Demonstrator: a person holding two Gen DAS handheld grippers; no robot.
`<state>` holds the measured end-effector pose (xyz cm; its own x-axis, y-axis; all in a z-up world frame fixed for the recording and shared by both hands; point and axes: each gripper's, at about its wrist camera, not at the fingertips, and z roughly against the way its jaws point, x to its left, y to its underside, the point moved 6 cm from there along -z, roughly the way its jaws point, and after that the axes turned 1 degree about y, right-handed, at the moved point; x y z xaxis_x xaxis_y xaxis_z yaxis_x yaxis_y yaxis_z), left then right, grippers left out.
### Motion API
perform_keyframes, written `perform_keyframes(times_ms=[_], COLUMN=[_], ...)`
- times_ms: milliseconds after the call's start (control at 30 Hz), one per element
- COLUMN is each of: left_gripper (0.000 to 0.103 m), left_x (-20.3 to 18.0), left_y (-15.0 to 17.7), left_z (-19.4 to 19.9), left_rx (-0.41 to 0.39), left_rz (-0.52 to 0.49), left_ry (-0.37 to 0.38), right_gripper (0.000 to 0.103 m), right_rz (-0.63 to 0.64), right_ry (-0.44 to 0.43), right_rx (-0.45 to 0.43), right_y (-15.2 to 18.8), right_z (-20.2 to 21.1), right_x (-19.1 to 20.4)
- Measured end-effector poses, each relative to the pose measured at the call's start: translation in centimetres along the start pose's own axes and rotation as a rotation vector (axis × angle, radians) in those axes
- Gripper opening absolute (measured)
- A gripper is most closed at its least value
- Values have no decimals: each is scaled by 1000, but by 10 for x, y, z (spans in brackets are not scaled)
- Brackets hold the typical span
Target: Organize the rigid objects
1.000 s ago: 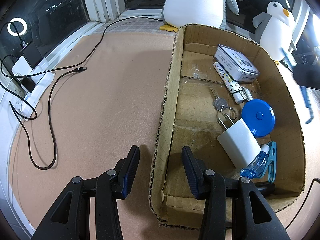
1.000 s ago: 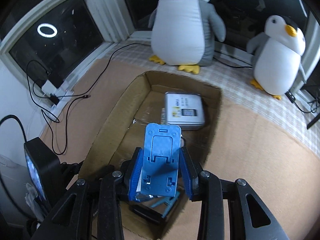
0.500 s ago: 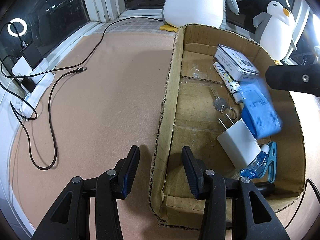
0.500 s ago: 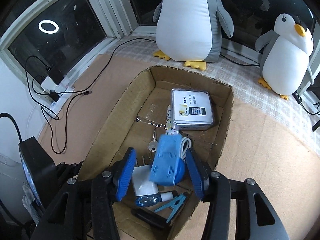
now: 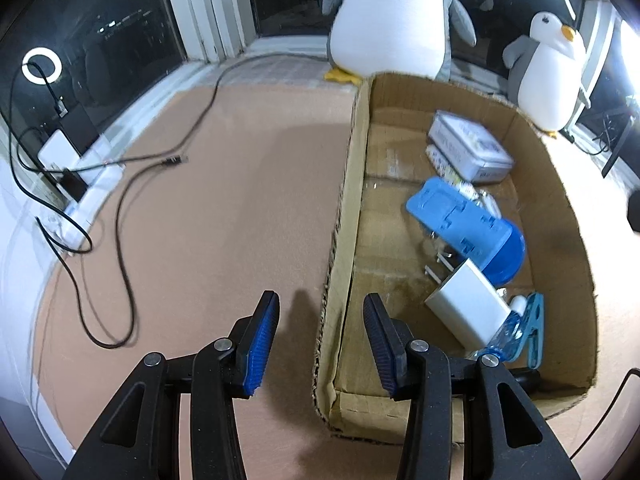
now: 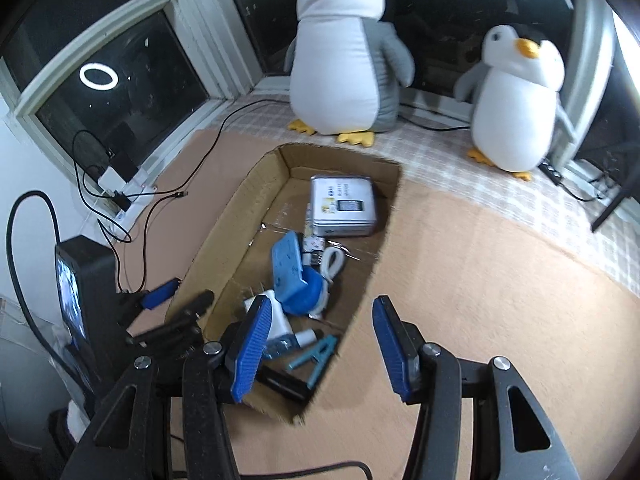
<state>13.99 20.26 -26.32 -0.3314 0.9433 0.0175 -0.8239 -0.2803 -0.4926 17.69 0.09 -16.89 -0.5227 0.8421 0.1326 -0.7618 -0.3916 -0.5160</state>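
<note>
Jaws of both grippers stand empty; the right gripper (image 6: 318,344), angled downward, hangs above the cardboard box (image 6: 224,236), the blue plastic phone stand (image 6: 287,267) lying beyond them inside it.

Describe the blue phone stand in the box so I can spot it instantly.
Look in the open cardboard box in front of the two plush penguins. Mid-box, nearer than the silver tin, the blue phone stand leans on a round blue disc; it is the only flat, slotted rectangular slab.
</note>
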Motion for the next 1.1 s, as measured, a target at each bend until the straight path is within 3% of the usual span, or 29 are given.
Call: perform_keyframes(times_ms=[233, 500, 600, 733, 800, 1100], left_gripper=[47, 48, 58, 63, 72, 84], left_x=[-14, -42, -47, -52, -55, -59], left_y=[-7, -18, -23, -26, -26, -15], left_z=[45, 136, 173, 212, 228, 265], left_rx=[-68, -232, -312, -393, -424, -481], left_rz=[-32, -96, -105, -110, -111, -105], left_ry=[33, 84, 84, 89, 91, 74], right_gripper=[52, 60, 73, 83, 83, 86], right_rz=[-45, -68, -70, -69, -69, -80], right_ry=[18, 70, 99, 146, 167, 256], right_rx=[-63, -198, -273, -363, -389, -458], right_y=[18, 32, 34, 39, 43, 59], right_z=[44, 105, 129, 154, 162, 185], right_x=[-20, -31, -28, -23, -21, -20])
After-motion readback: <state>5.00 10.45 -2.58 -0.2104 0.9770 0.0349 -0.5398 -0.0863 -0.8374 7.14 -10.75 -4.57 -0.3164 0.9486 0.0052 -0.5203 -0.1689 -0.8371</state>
